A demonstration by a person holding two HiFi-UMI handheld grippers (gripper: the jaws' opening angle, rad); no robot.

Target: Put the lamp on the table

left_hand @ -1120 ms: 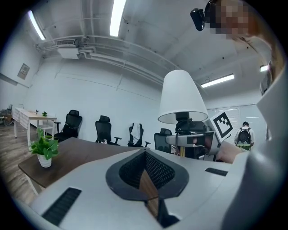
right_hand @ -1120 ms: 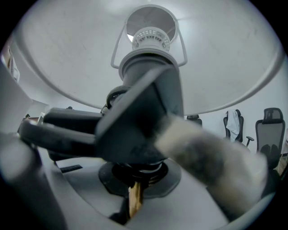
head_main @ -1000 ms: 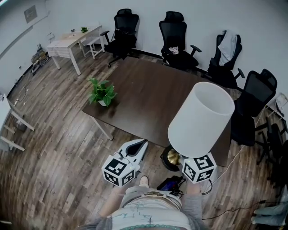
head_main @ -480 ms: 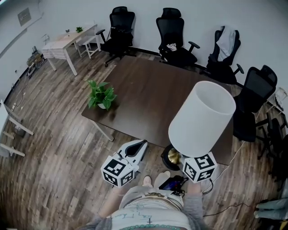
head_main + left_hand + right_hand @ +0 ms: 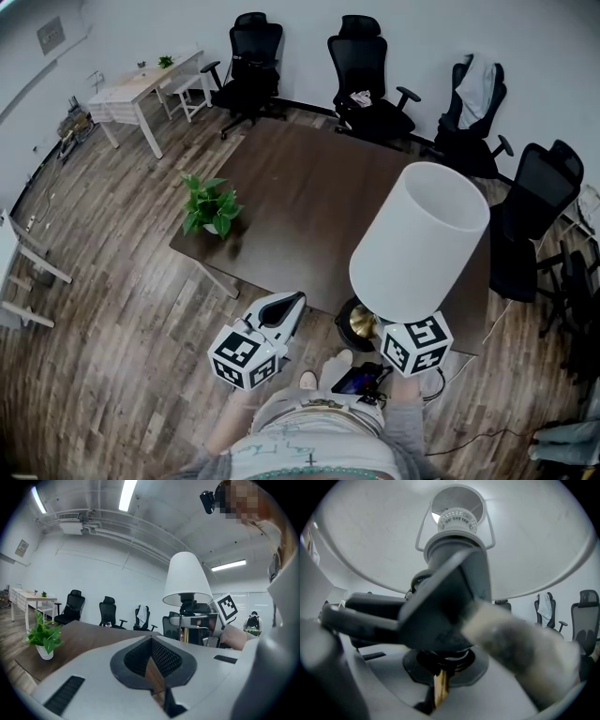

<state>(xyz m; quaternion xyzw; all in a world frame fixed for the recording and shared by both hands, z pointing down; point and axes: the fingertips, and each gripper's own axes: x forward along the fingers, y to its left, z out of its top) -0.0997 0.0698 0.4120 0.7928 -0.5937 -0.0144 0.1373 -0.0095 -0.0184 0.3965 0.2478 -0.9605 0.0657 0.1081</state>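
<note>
Head view: the right gripper (image 5: 373,328) holds the lamp (image 5: 417,248) upright at the bench's (image 5: 300,197) near edge.

Left gripper view: the left gripper (image 5: 152,656) is closed and empty, short of the bench.

Right gripper view: the jaws clamp the lamp. Carry its base well over the bench before lowering.

Observed: left gripper (image 5: 153,670) has white teardrop shell, black mesh-lined recess, rear marker cube (image 5: 246,357) in black-and-white squares. The right gripper (image 5: 440,688) carries a matching cube (image 5: 415,346) on grey-white casing. Person wears light printed top (image 5: 305,452), grey sleeves (image 5: 405,433).
</note>
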